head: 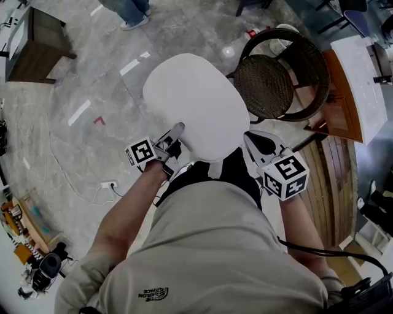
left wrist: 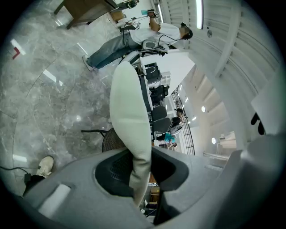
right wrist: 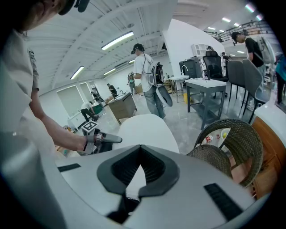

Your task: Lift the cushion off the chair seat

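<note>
1. Cushion (head: 195,104): it is white and round-edged, and the two hand-held grippers hold it up over the grey floor (head: 73,80).
2. It is off the chair (head: 279,73). The two do not touch.
3. In the head view, the brown woven chair stands at about 2 o'clock from the cushion, close by its edge.
4. The left hand-held gripper (head: 174,138) is at the cushion's edge at about 7 o'clock.
5. In the left gripper view, its jaws stand a little apart and press on the cushion's rim. The cushion is seen edge-on and runs up from between them.
6. The right hand-held gripper (head: 255,144) is at the cushion's edge at about 4 o'clock.
7. In the right gripper view, its jaws are squeezed almost together, and a thin white bit of the cushion sits between them.
8. Both marker cubes point back at the person, whose arms reach out to either side of the cushion.
9. Someone else's shoes (head: 132,18) show on the floor at 12 o'clock, well apart from the cushion.
</note>
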A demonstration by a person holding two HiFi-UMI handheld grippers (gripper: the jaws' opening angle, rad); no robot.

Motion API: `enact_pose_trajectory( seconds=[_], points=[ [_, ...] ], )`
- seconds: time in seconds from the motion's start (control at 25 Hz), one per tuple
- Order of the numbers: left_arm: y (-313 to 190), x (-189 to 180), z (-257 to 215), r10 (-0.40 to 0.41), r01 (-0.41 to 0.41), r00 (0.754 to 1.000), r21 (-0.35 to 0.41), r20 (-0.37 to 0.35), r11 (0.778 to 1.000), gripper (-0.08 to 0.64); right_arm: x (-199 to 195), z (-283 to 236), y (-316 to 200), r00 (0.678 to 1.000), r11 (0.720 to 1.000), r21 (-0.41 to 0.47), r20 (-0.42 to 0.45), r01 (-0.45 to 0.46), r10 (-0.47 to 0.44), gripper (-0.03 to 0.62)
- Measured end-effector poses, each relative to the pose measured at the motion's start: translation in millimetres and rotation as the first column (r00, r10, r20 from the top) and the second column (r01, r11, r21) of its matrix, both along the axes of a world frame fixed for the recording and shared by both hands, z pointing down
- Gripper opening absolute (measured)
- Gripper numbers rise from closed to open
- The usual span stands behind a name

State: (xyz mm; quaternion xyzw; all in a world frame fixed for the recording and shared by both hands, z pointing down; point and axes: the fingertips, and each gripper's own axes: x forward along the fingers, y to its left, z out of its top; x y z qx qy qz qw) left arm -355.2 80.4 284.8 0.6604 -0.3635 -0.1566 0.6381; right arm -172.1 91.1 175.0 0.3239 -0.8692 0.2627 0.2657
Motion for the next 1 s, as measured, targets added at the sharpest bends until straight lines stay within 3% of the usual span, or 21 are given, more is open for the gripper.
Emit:
enact_pose_trajectory(
  seconds=[0.4,0.52,0.64,1.0],
  points=[
    [10,-3,3,-0.004,0.004,1.000,-0.004,-0.014,1.000,0.094,-6,1,7,1.000,1.000,0.004,-0.007,0.016,-0.016,0.012],
    [13,-10,6,0.002,-0.002,1.000,0.002,0.019,1.000,0.094,-11,1,10,1.000,1.000,0.005,-0.008,0.023,-0.023,0.012],
    [16,-12,5,-0.002,0.002,1.000,0.000,0.002,1.000,0.094,-15,1,12,1.000,1.000,0.007,-0.009,0.024,-0.024,0.012],
    [15,-10,15,0.012,-0.012,0.999,-0.007,0.039,1.000,0.094,-12,5,11,1.000,1.000,0.005,-0.012,0.022,-0.022,0.012]
  ],
)
